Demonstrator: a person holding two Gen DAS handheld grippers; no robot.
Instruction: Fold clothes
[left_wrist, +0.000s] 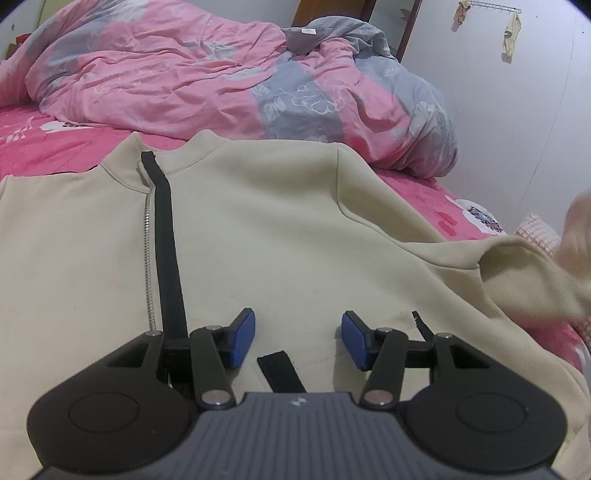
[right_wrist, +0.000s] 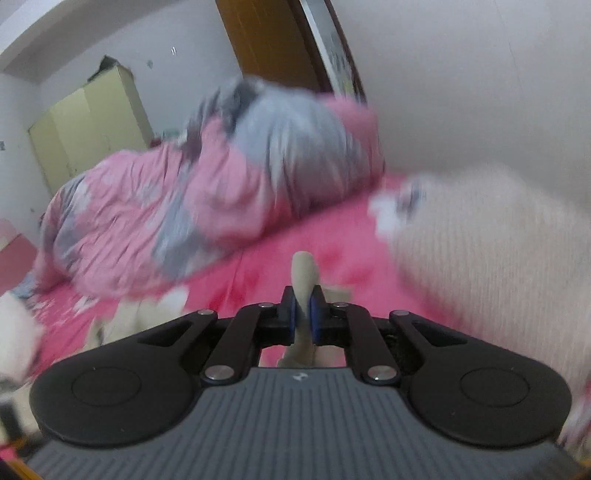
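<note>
A beige zip-up jacket (left_wrist: 277, 229) lies spread flat on a bed w/ a bright pink sheet (left_wrist: 40, 144), collar toward the far side, zipper (left_wrist: 147, 236) w/ its black tape running down the front at left. Behind it sits a rumpled pink-and-grey quilt (left_wrist: 207, 74), bunched against the white wall (left_wrist: 517, 110).

The left gripper (left_wrist: 298, 338) hovers low over the jacket's front, its 2 blue pads (left_wrist: 245, 338) standing well apart – nothing between them, just fabric underneath. A short black strap (left_wrist: 280, 373) lies on the jacket between the arms of the gripper.

The jacket's sleeve (left_wrist: 535, 273) at the right edge is pulled up off the sheet, blurred.

In the right wrist view the right gripper (right_wrist: 302, 314) is clamped on a fold of beige cloth (right_wrist: 303, 273) – jaws nearly together, the fabric sticking up past the pads and hanging down below them. Background is heavily blurred: quilt, pink sheet, a pale ribbed sleeve (right_wrist: 491, 266) of the person at right, a yellow-green wardrobe (right_wrist: 88, 122) at left. A wooden door frame (right_wrist: 269, 40) shows at top.
</note>
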